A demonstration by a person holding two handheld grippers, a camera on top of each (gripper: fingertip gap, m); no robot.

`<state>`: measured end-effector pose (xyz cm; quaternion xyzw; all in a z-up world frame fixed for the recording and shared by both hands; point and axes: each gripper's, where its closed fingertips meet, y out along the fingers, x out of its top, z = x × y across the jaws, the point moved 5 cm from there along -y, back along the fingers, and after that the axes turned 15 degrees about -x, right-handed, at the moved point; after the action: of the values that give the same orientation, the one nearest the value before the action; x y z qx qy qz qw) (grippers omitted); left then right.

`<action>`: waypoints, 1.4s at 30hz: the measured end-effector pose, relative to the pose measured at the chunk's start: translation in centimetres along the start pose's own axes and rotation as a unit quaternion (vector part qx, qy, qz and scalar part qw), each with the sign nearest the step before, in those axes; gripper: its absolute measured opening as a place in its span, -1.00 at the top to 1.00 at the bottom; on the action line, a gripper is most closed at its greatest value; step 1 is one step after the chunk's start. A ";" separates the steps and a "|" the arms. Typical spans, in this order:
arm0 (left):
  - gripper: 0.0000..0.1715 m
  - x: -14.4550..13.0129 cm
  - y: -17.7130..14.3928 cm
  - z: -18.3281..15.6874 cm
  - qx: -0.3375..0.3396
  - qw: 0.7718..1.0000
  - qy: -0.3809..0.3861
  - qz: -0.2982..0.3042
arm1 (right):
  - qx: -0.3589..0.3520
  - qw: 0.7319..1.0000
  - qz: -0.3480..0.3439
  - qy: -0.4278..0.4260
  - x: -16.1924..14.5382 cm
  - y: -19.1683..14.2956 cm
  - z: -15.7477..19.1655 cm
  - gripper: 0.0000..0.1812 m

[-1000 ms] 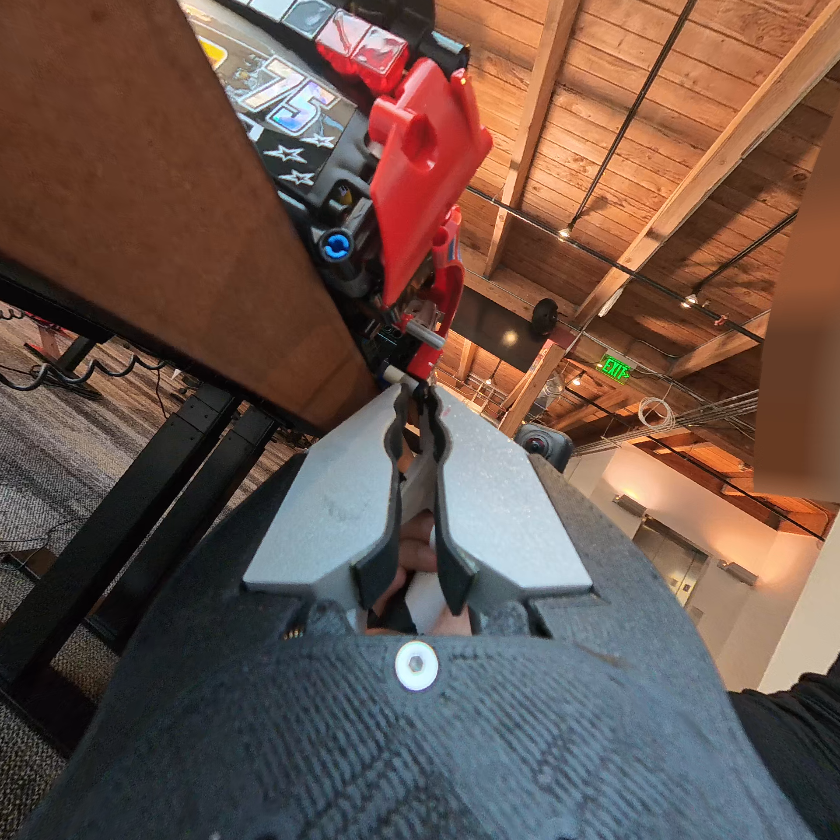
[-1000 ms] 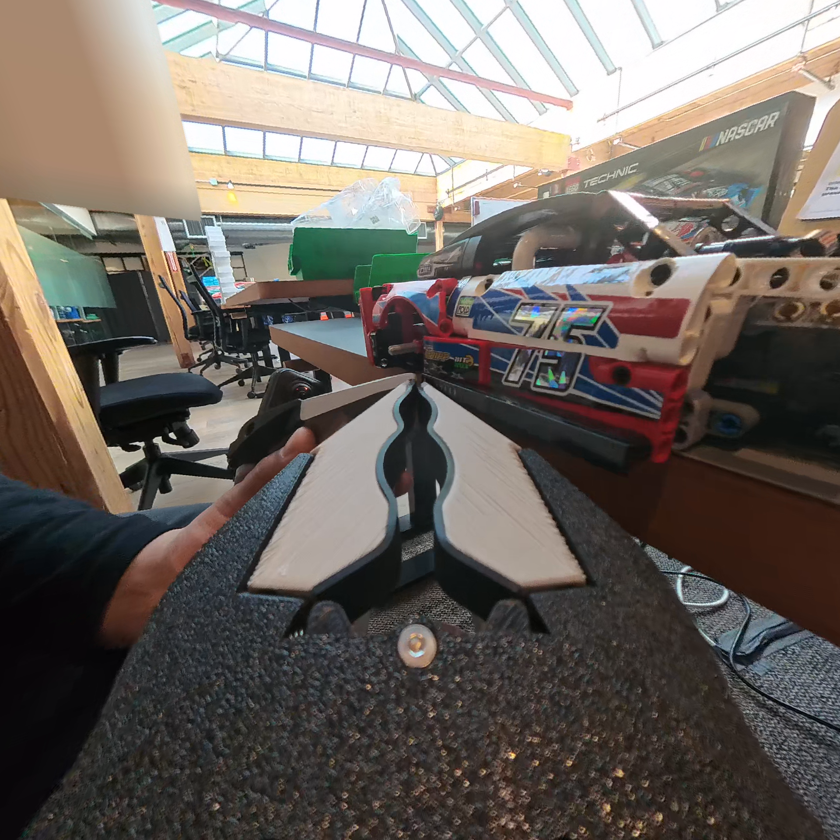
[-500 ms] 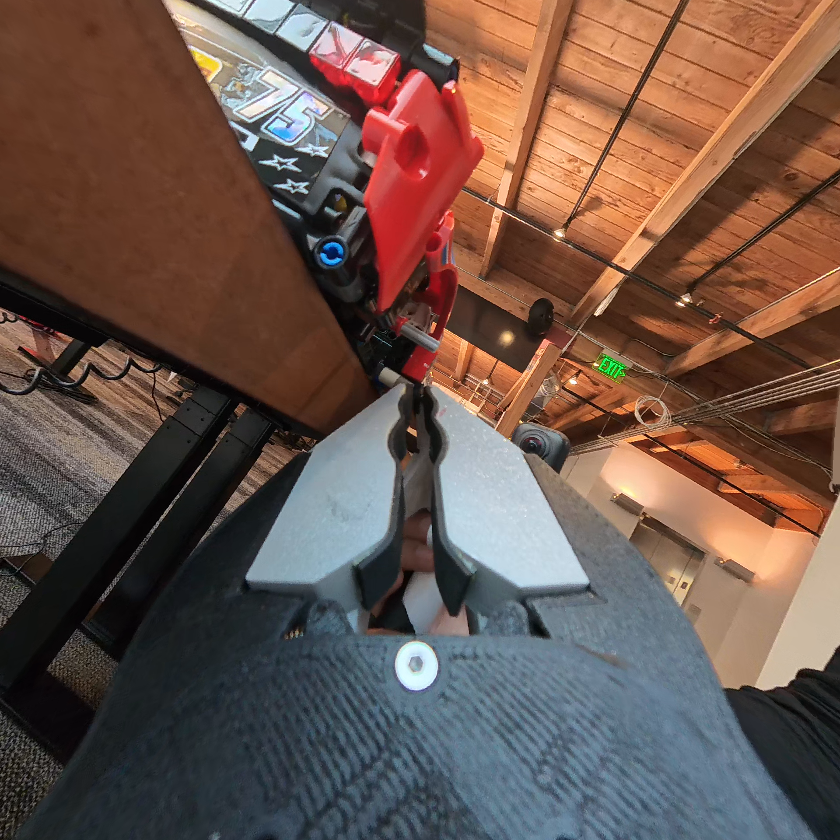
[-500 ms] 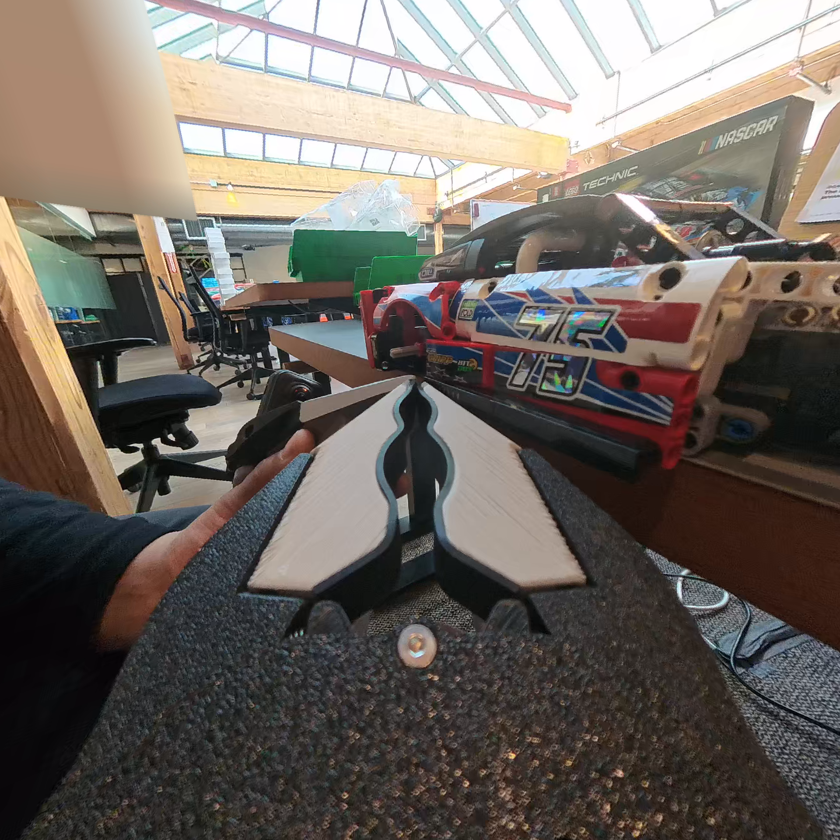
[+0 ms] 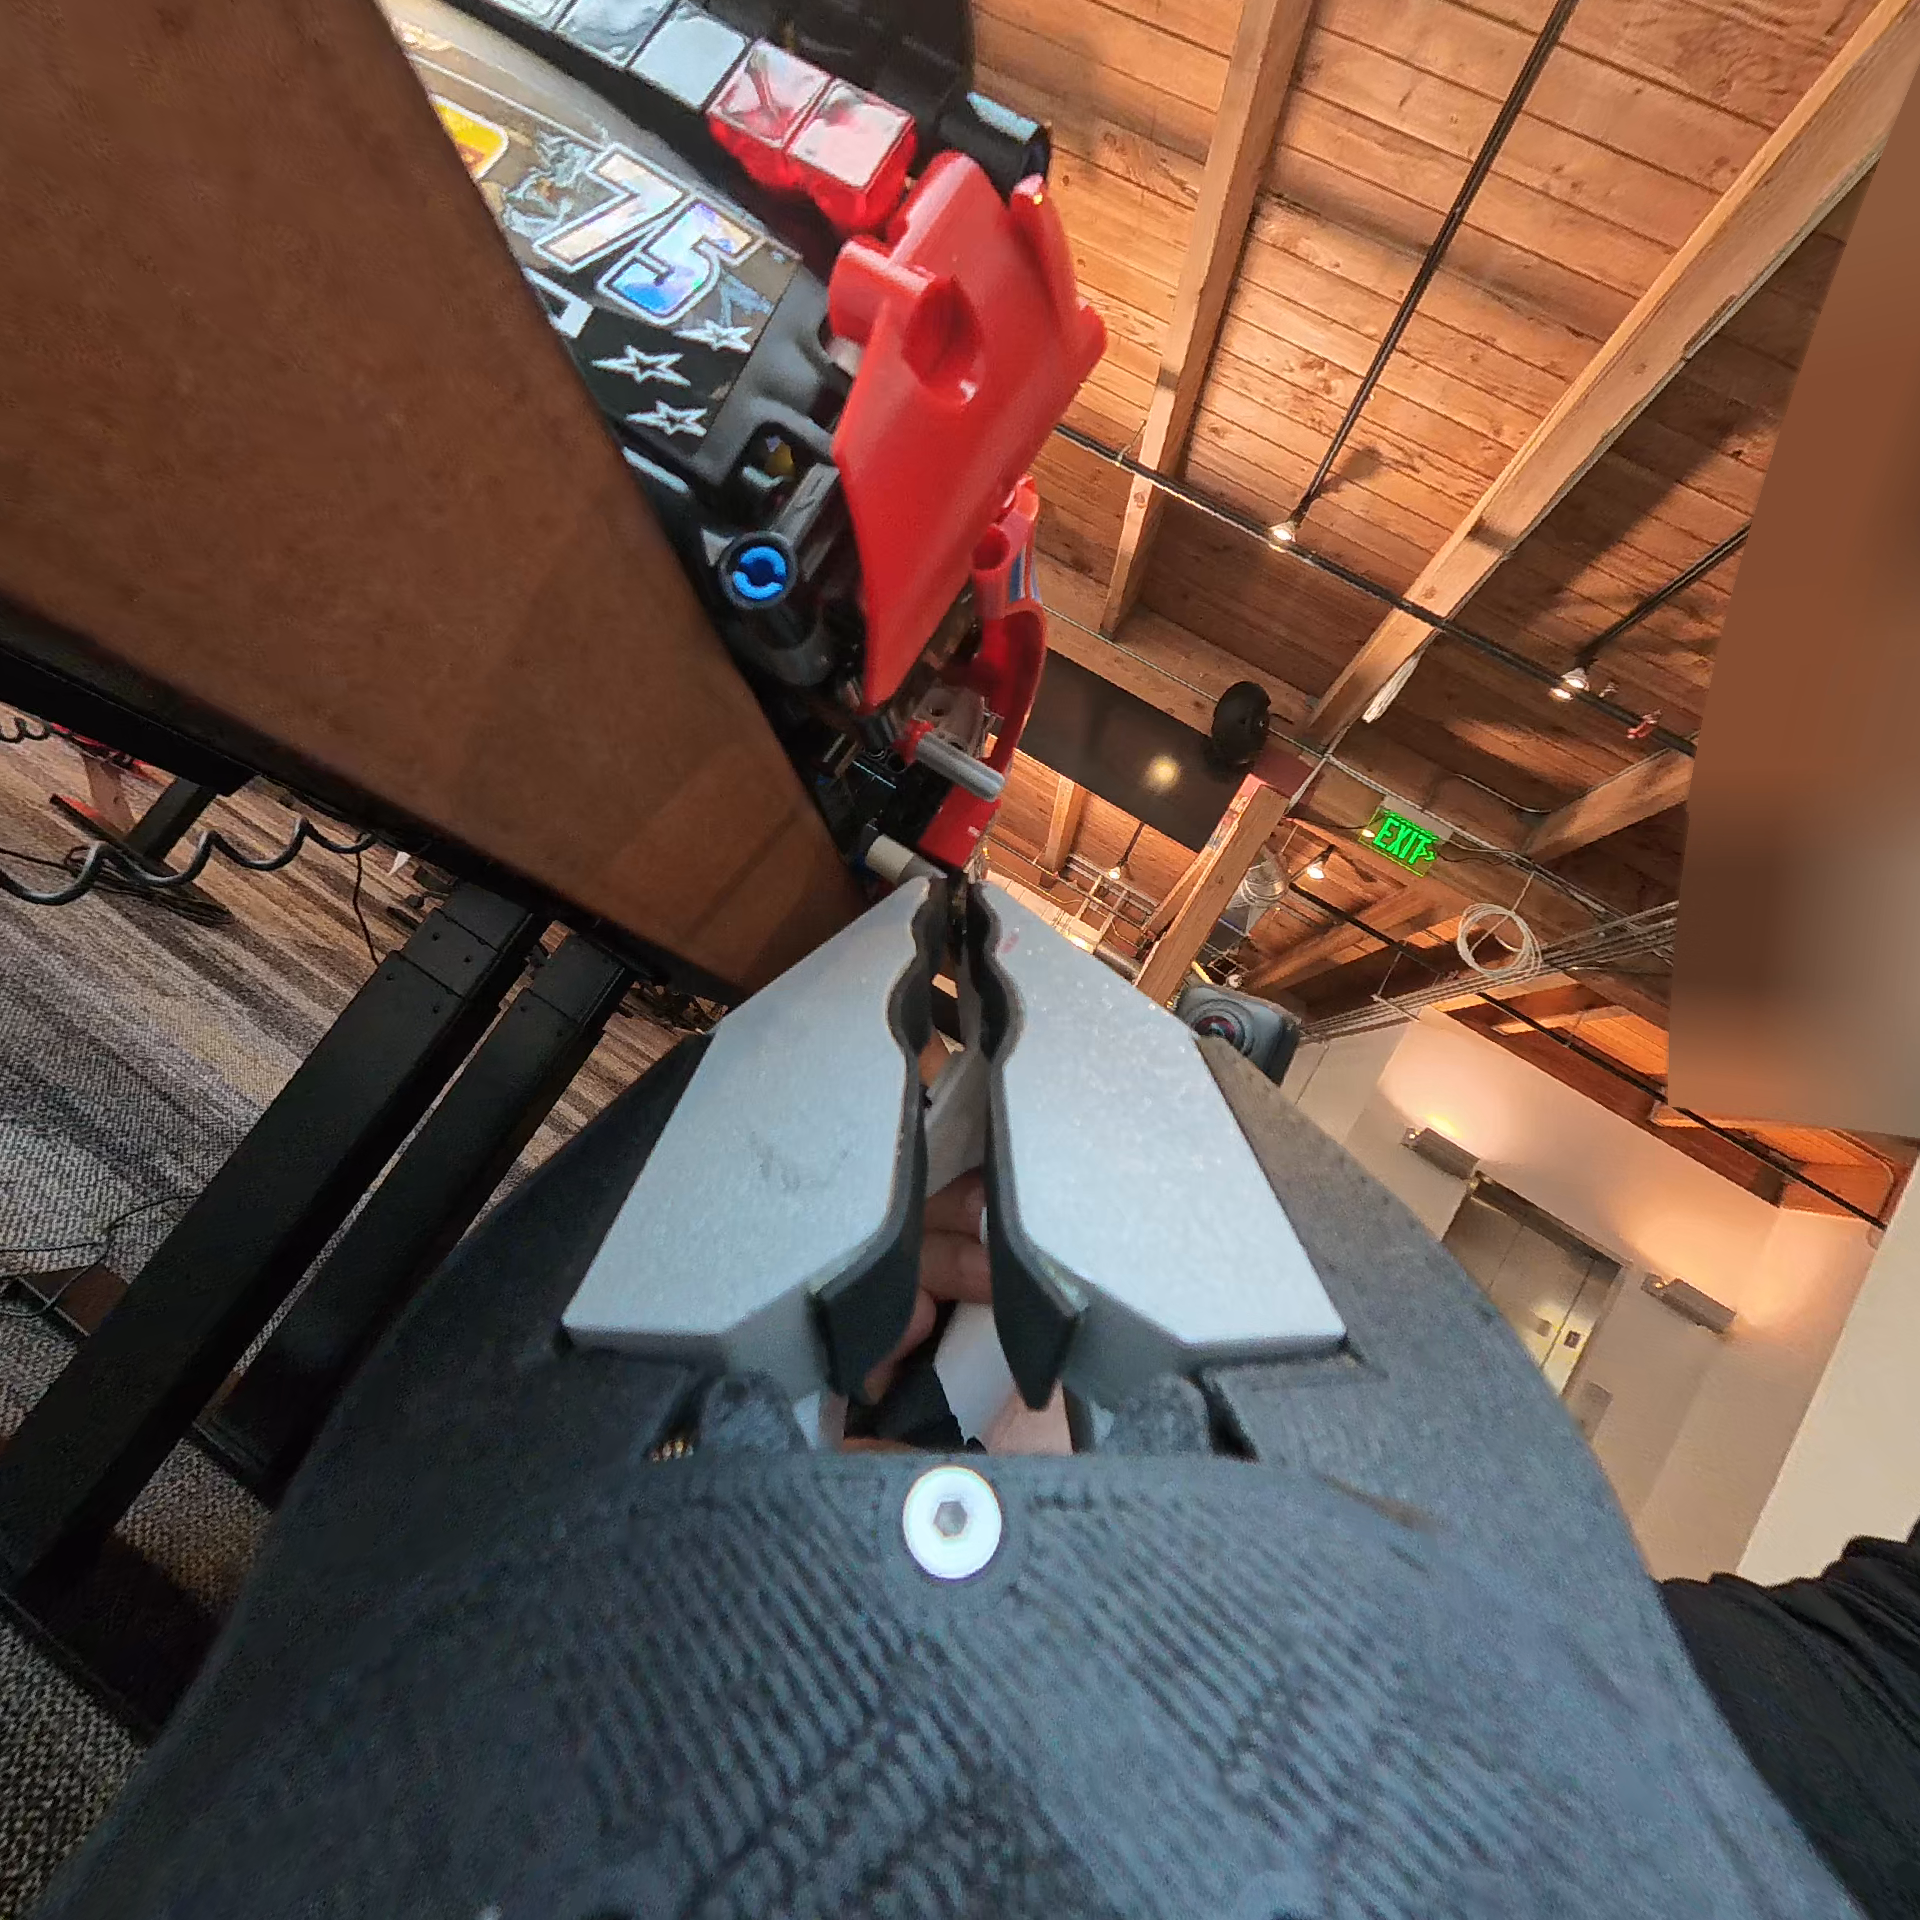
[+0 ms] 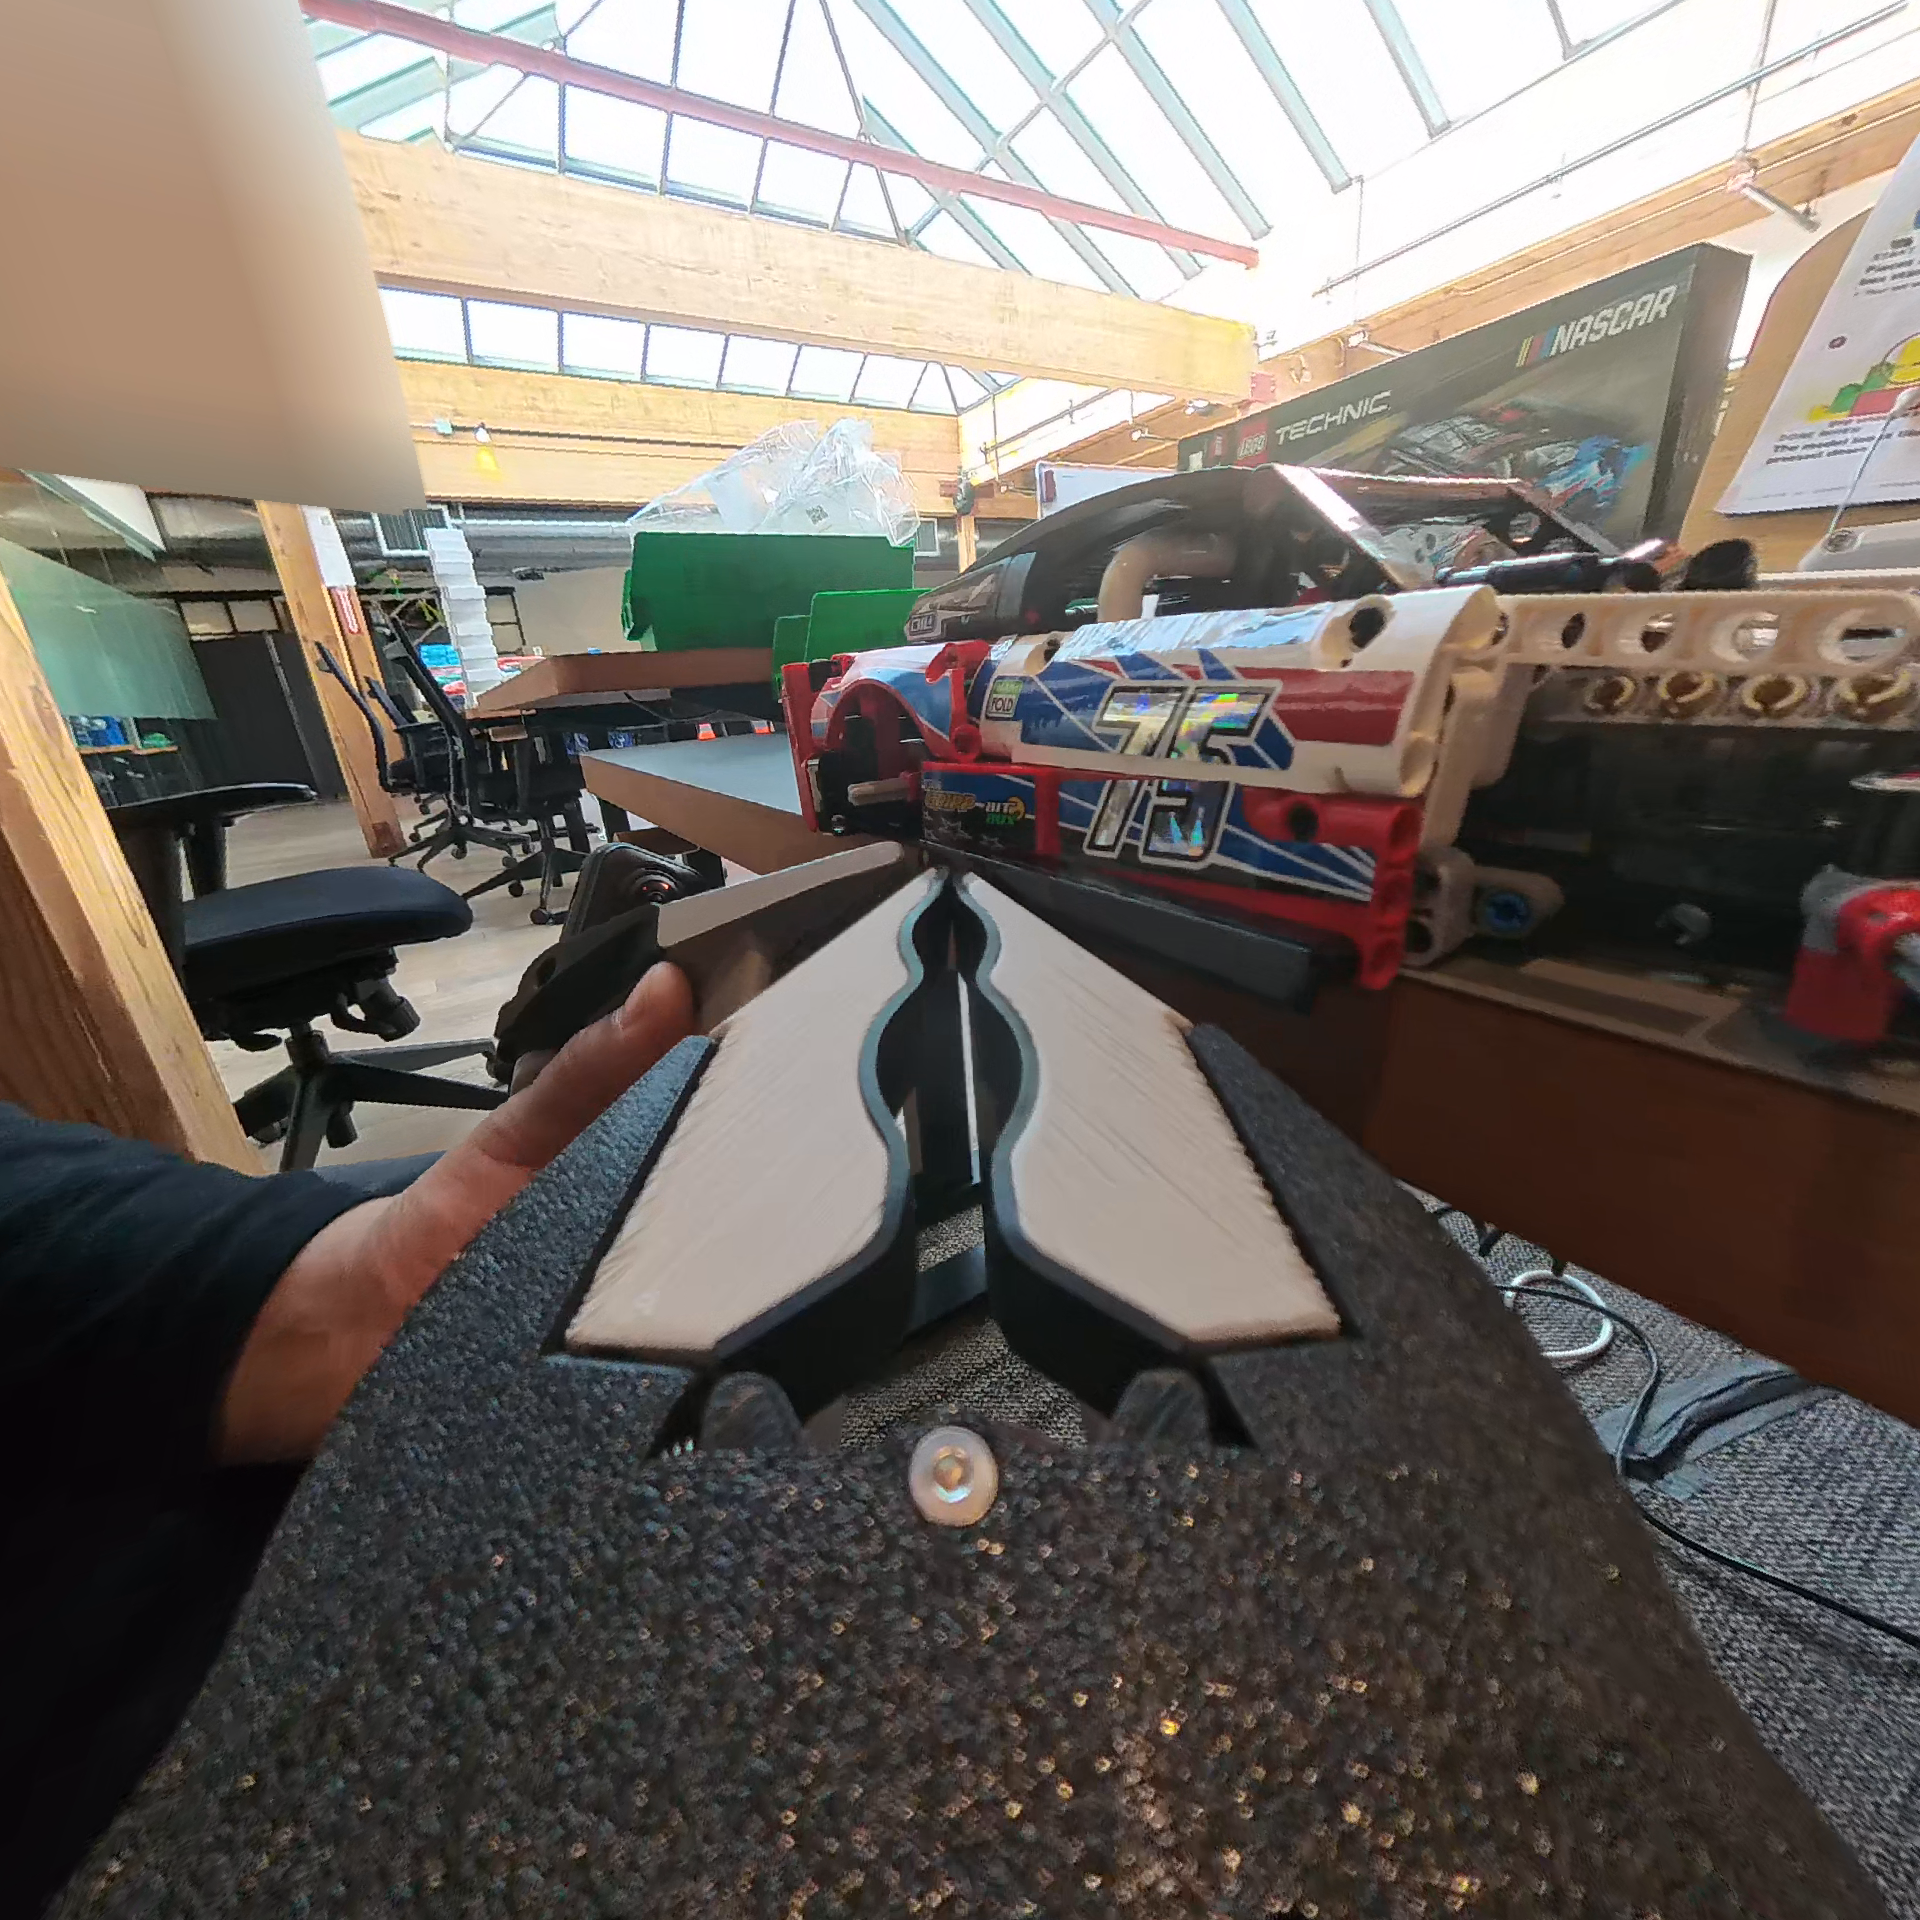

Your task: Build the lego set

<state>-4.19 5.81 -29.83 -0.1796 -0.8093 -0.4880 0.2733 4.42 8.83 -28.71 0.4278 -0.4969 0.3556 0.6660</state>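
The lego car (image 6: 1174,748), white, red and blue with a black roof, stands at the edge of a brown table (image 6: 1558,1091). My right gripper (image 6: 943,873) is shut, its tips just under the car's black sill near the front wheel arch. My left gripper (image 5: 951,899) looks up from below the table edge (image 5: 312,416). It is shut, its tips touching the bottom of the car's red end panel (image 5: 935,416). Its grey finger (image 6: 790,899) shows in the right wrist view, meeting the right tips. I cannot tell if either pinches a part.
The black lego box (image 6: 1507,416) stands behind the car. A loose red part (image 6: 1860,956) lies on the table at right. Cables (image 6: 1579,1340) lie on the carpet below. Black table legs (image 5: 312,1143) stand to the left. Office chairs (image 6: 312,956) and green bins (image 6: 758,592) are farther off.
Both grippers stay shut under the car's front end. The right view has shifted slightly right along the car's side, and the car looks closer.
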 end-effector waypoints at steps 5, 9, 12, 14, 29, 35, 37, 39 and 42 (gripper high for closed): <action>1.00 0.0 0.0 0.0 -0.001 1.000 -0.001 0.000 | -0.009 1.000 -0.002 -0.001 0.1 -0.5 -0.4 1.00; 1.00 0.0 0.0 0.0 -0.002 1.000 -0.001 0.000 | -0.013 1.000 -0.004 -0.001 0.1 -0.7 -0.5 1.00; 1.00 0.1 0.0 0.0 -0.002 1.000 -0.001 0.000 | -0.016 1.000 -0.007 -0.002 0.3 -1.0 -0.7 1.00; 1.00 0.1 0.0 0.0 -0.003 1.000 -0.001 -0.001 | -0.018 1.000 -0.009 0.000 0.3 -1.1 -0.9 1.00; 0.77 -0.2 -2.8 -3.9 0.034 0.991 0.040 0.123 | 0.252 0.960 -0.122 0.025 8.1 -5.0 3.1 1.00; 0.65 3.0 -3.9 -7.1 0.064 0.966 0.112 0.223 | 0.444 0.879 -0.157 0.069 9.5 -5.2 7.3 1.00; 0.63 5.2 -4.3 -8.4 0.088 0.957 0.149 0.234 | 0.475 0.865 -0.149 0.063 9.2 -4.9 8.4 1.00; 0.62 8.1 -4.4 -9.6 0.110 0.951 0.186 0.223 | 0.490 0.857 -0.149 0.064 9.1 -4.7 8.8 1.00; 0.63 12.1 -4.3 -10.6 0.138 0.941 0.224 0.213 | 0.503 0.848 -0.150 0.070 9.1 -4.9 9.0 1.00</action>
<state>-13.25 -5.24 -21.37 -0.1940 -0.7294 -0.3298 0.5671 7.91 -0.92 -19.69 0.7476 -0.1314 0.4819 0.4377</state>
